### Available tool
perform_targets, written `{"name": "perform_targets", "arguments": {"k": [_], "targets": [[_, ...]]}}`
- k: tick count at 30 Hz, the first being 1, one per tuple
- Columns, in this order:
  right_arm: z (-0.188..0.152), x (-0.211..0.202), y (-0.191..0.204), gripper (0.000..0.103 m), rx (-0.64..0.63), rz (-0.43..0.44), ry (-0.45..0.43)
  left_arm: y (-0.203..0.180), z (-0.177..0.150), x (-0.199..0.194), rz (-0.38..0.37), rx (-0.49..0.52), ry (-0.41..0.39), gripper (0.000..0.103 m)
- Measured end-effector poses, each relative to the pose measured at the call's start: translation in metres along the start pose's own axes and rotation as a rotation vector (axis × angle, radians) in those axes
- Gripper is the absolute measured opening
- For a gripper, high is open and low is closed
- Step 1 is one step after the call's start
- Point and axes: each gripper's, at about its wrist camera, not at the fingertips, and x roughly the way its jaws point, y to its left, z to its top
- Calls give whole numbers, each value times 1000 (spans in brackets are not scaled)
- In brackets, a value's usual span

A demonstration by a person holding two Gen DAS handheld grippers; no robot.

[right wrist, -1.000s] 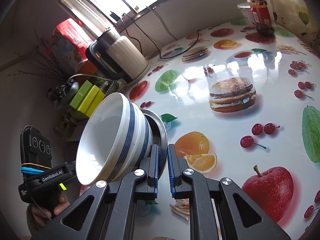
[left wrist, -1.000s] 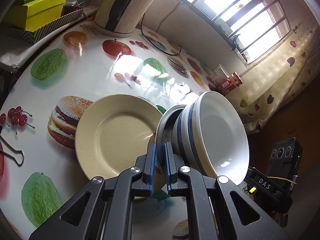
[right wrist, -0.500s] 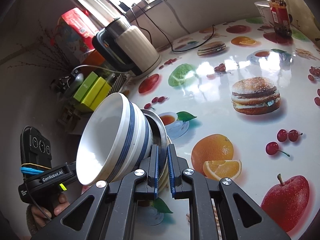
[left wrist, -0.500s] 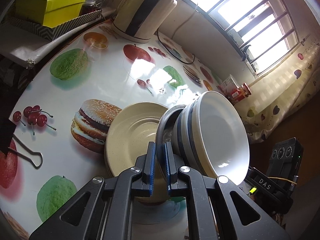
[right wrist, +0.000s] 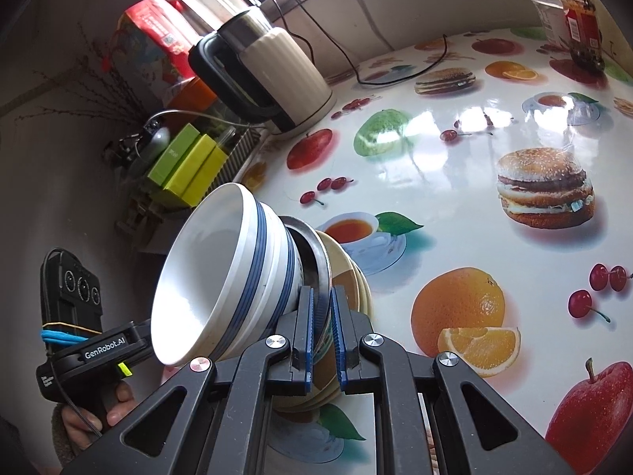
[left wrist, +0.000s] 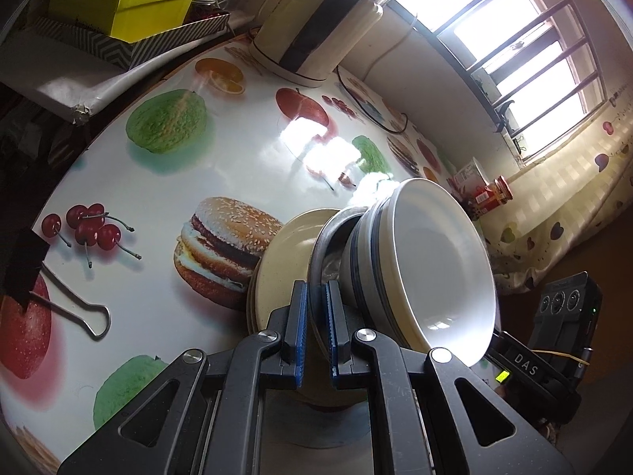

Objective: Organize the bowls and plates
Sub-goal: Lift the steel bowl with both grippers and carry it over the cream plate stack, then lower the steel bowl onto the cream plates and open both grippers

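Observation:
Two white bowls with blue stripes (left wrist: 431, 269) are nested in a steel dish (left wrist: 328, 229) and held tilted above the table. My left gripper (left wrist: 314, 297) is shut on one side of the dish's rim. My right gripper (right wrist: 321, 304) is shut on the opposite side of the steel dish (right wrist: 312, 245), with the white bowls (right wrist: 221, 285) leaning to its left. A stack of cream plates (left wrist: 285, 249) lies on the table right under the dish, and those cream plates (right wrist: 348, 273) are partly hidden by it. Whether the dish touches them I cannot tell.
A cream electric kettle (right wrist: 269, 75) with its cord stands at the table's far edge. Green boxes (left wrist: 150, 0) sit beyond that edge. A binder clip (left wrist: 75, 308) lies to the left, a red jar (right wrist: 579, 19) far right. A hand (right wrist: 91, 415) grips the other handle.
Both grippers have carried the dish and bowls across and slightly down over the cream plates, which now show only as a sliver beside the dish. Both stay shut.

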Motion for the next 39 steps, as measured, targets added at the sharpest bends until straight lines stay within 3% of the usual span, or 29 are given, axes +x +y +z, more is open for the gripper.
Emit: {"name": "perform_targets", "arguments": {"k": [24,28,35,39], "targets": [[4,10,2,12,-11,4,5,0,1,-3,16,-14,-19,8],[4,9,1,15,-8,-10,3,1,1,-5,29,-14,-25,11],[0,4,1,24,-16,-43,-4,2,0,-16,67,-8,-59,30],[-3,-1,1,28,-17,-54,-11,2,-3,-22,67,-4,-71,32]]}}
